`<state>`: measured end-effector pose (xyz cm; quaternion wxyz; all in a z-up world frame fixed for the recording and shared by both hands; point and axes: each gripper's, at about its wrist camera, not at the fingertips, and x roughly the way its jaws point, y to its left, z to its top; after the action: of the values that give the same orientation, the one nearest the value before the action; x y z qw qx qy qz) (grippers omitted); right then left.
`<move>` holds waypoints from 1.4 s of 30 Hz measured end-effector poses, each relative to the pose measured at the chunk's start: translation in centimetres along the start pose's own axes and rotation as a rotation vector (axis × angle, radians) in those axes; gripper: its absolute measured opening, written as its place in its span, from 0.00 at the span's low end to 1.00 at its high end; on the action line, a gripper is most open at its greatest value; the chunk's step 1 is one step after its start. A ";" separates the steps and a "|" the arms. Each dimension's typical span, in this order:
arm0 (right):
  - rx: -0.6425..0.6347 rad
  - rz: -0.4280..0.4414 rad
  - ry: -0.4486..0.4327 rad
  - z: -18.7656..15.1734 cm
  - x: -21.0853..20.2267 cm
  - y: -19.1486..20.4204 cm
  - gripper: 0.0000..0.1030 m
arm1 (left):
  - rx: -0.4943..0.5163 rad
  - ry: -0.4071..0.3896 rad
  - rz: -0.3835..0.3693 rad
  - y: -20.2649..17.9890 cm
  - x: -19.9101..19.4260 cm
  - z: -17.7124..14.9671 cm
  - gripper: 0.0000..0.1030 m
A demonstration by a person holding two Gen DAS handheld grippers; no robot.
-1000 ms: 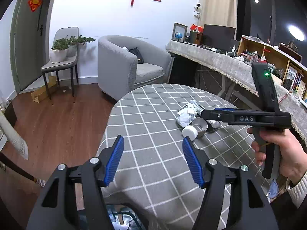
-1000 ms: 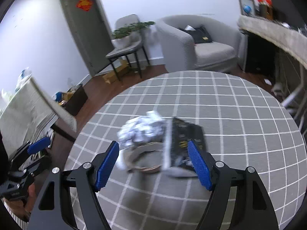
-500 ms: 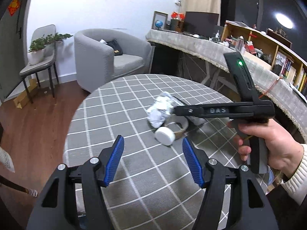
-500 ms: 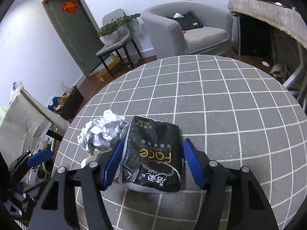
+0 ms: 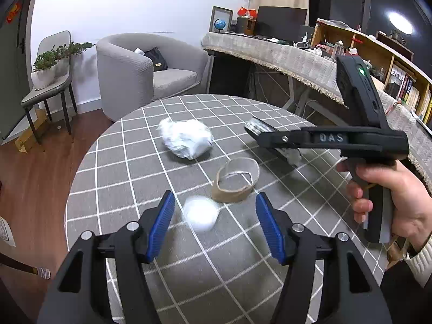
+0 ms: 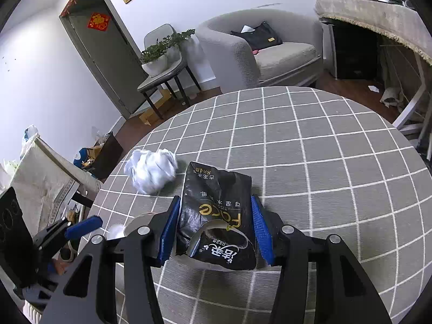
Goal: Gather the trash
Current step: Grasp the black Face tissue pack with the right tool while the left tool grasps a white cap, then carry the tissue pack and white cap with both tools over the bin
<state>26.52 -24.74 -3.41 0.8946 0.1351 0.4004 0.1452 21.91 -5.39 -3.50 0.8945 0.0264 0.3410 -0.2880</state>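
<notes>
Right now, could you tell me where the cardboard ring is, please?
In the left wrist view, the cardboard ring lies mid-table, between the crumpled paper and the small white ball.

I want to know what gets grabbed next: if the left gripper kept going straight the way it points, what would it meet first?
Most likely the small white round object, blurred, lying on the checked tablecloth between the open left gripper fingers. The cardboard ring sits just beyond it, slightly right; depth is hard to judge.
</notes>
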 end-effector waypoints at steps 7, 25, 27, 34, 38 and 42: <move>-0.003 0.004 0.000 0.0 -0.5 -0.8 0.50 | 0.025 0.044 0.017 0.0 1.2 0.2 0.59; -0.052 -0.020 -0.026 -0.3 -0.9 1.9 0.50 | 0.028 0.052 0.150 -0.5 0.5 -1.2 0.32; -0.063 -0.023 -0.027 -0.7 -1.1 2.5 0.50 | 0.012 0.042 0.150 -0.5 -0.1 -1.2 0.32; -0.088 0.008 -0.031 -2.0 -1.4 4.6 0.50 | -0.097 0.006 0.202 0.2 -2.6 -2.0 0.31; -0.105 0.026 -0.029 -2.9 -1.5 6.0 0.50 | -0.156 -0.021 0.233 0.4 -4.3 -2.5 0.31; -0.137 0.038 -0.027 -4.0 -1.9 7.6 0.50 | -0.192 -0.029 0.260 0.9 -6.0 -3.4 0.31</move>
<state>21.15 -17.93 -2.02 0.9043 0.0832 0.3747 0.1871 16.75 -0.83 -2.47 0.9275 -0.0196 0.3475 -0.1362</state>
